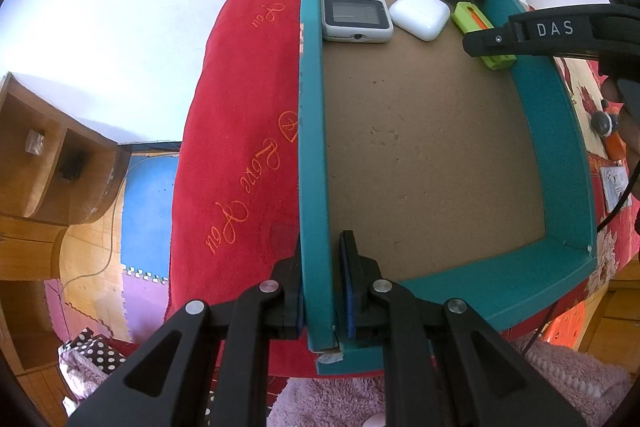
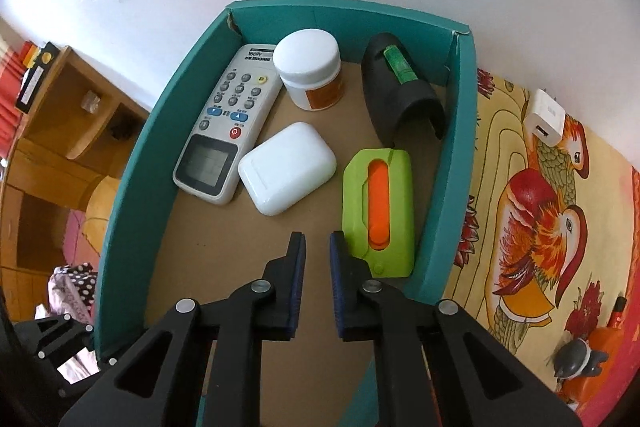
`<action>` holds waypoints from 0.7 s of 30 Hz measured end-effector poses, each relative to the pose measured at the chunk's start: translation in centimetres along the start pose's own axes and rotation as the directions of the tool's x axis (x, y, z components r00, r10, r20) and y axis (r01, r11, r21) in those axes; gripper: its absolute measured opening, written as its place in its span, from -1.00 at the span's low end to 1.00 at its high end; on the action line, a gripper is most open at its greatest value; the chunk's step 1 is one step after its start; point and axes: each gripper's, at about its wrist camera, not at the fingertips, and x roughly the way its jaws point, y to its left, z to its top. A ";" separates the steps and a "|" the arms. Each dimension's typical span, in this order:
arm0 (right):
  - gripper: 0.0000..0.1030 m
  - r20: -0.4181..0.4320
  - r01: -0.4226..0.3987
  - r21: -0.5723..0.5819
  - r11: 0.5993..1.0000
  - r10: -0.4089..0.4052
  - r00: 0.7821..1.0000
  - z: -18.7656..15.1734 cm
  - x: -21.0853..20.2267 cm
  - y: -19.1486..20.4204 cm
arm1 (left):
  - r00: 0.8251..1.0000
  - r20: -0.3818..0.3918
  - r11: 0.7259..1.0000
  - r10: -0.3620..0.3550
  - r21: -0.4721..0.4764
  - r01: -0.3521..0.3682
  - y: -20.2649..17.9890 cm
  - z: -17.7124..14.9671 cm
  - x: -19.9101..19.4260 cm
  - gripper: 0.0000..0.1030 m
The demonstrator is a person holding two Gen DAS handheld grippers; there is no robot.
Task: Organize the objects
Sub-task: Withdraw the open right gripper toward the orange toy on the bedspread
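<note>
The left gripper (image 1: 320,283) pinches the left wall of a teal cardboard box (image 1: 314,147) near its front corner, one blue-padded finger outside the wall and one inside, both pressed flat against it. The box lies on a bed, with a red embroidered blanket (image 1: 240,107) beside it on the left and a patterned bedsheet with bright birds (image 2: 536,211) on the right. The right gripper (image 2: 318,259) hangs over the brown floor of the box, pointing steeply down; its jaws are drawn in as narrow as they go, a slim gap between the blue pads, and nothing is between them. Just beside its right finger lies a green utility knife with an orange slider (image 2: 378,211), set close along the right wall of the box. At the far end, a grey remote control with a small screen (image 2: 228,123) lies against the left wall, with a white earbud case (image 2: 286,173) touching its near right side. Behind these stands a white jar with an orange label (image 2: 310,69), upright, and to its right a black holder carrying a green vial (image 2: 400,91) lies against the far right corner. Outside the box, on the bedsheet, a white charger plug (image 2: 544,121) lies near the wall, and a small grey and orange toy (image 2: 580,363) sits at the lower right. A wooden shelf unit (image 2: 64,115) stands off to the left.
</note>
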 end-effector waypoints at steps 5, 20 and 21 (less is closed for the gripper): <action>-0.71 0.012 -0.048 -0.006 0.999 0.048 0.999 -0.3 -0.5 0.5 | 1.000 0.000 1.000 0.000 0.001 0.000 0.0 0.0 0.0 -0.78; -0.31 0.193 0.013 0.000 1.000 -0.013 0.981 -5.8 -9.2 -3.0 | 1.000 -0.001 1.000 -0.001 0.000 0.001 0.0 0.0 0.0 -0.78; -0.28 0.194 0.043 0.005 0.999 -0.043 0.980 -6.4 -9.5 -3.8 | 1.000 -0.001 1.000 -0.001 -0.001 0.001 0.0 0.0 0.0 -0.78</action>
